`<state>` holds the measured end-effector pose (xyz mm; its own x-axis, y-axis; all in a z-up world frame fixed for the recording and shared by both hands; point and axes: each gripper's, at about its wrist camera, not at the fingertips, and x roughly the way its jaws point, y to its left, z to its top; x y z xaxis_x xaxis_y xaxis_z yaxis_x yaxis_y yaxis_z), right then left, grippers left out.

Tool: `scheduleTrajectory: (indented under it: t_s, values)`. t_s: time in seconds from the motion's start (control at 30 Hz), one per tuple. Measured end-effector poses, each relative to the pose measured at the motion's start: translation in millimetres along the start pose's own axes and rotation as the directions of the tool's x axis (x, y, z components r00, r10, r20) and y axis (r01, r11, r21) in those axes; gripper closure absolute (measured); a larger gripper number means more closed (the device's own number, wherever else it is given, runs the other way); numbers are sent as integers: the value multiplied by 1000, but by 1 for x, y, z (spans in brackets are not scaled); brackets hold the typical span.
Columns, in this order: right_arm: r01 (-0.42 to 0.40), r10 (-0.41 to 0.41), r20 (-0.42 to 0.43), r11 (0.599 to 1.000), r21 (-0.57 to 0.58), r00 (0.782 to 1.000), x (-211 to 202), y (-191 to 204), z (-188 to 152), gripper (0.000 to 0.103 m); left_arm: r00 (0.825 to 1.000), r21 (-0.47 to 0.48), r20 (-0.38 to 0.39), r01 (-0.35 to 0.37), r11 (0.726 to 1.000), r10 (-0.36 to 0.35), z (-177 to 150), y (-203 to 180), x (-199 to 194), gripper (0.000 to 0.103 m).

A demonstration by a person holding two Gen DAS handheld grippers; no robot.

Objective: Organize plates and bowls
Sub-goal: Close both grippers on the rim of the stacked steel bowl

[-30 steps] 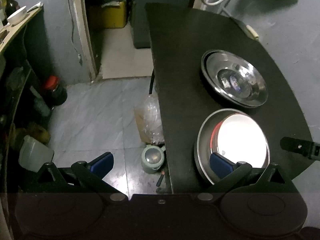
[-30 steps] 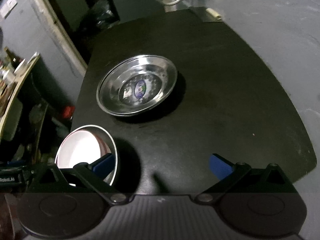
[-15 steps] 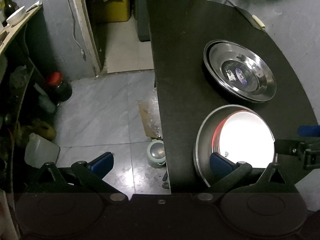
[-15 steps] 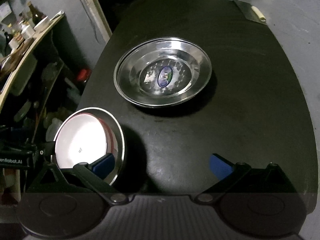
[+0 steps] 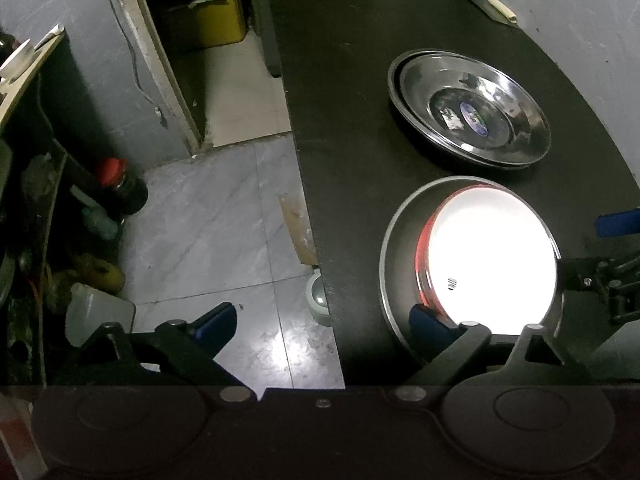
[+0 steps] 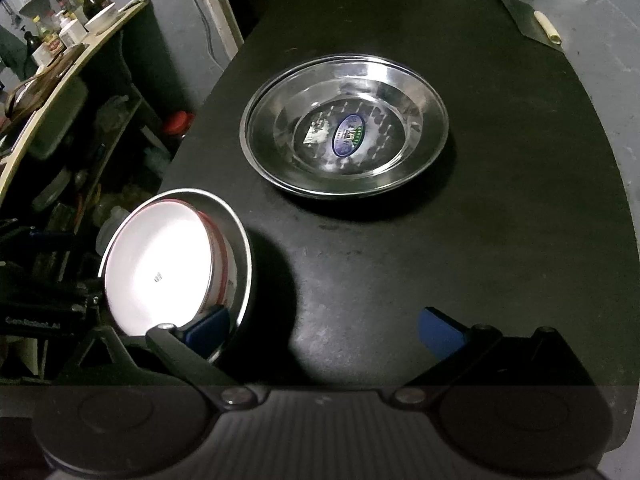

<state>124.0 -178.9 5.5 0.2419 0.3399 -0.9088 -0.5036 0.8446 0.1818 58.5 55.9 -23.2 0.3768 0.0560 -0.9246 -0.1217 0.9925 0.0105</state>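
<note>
On the black table (image 5: 352,120) a steel bowl (image 5: 400,280) holds a white bowl with a red rim (image 5: 492,264). Stacked steel plates (image 5: 468,116) lie beyond it. My left gripper (image 5: 320,324) is closing: its right pad is inside the steel bowl's near rim, its left pad hangs over the floor, and neither presses. From the other side, my right gripper (image 6: 324,330) stands open, its left pad at the steel bowl (image 6: 240,272) rim by the white bowl (image 6: 160,272), its right pad over bare table (image 6: 480,240). The plates (image 6: 344,128) lie ahead.
The bowls sit near the table's left edge, above a tiled floor (image 5: 220,216) with a red-capped jar (image 5: 120,184) and a plastic jug (image 5: 96,312). A pale-handled blade (image 6: 544,28) lies at the far corner. A cluttered shelf (image 6: 60,52) stands left.
Both grippers have drawn in around the bowls. The right gripper now shows at the right edge of the left wrist view. The left jaws have narrowed slightly.
</note>
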Motion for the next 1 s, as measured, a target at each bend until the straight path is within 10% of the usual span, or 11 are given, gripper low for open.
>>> scheduleTrajectory:
  t_s: [1.0]
  values:
    - [-37,38,13,996,-77,999,-8,12,-3,23,987,30,15,158,987,-158,-1,-13,-1,89]
